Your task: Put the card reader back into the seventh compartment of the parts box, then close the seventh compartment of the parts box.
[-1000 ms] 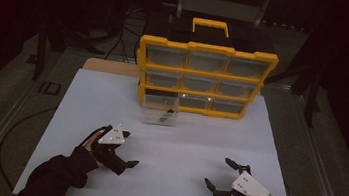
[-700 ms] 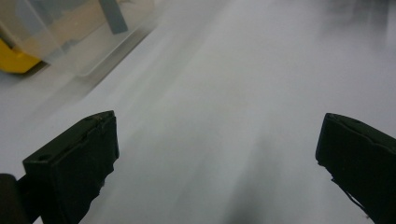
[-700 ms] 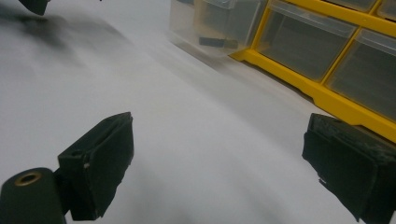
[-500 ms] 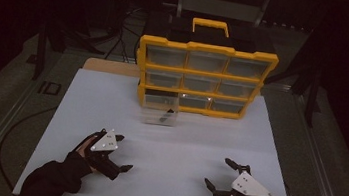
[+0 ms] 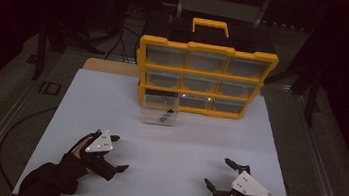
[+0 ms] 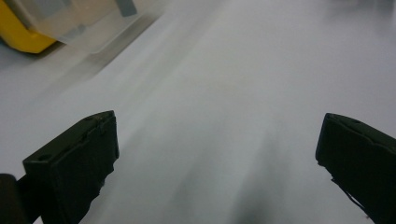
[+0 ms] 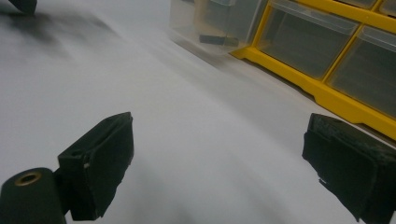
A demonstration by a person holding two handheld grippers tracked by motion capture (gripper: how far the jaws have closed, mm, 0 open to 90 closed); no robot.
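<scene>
Black-gloved hands low over white table (image 5: 169,127); left hand-held gripper (image 5: 119,152) and right hand-held gripper (image 5: 219,173) both spread wide, empty.

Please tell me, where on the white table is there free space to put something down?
The white table is bare between the left gripper and right gripper, and in the wide strips left and right of the pulled-out clear drawer. It is crowded only at the far edge, where the yellow organizer stands with that drawer before it.
</scene>
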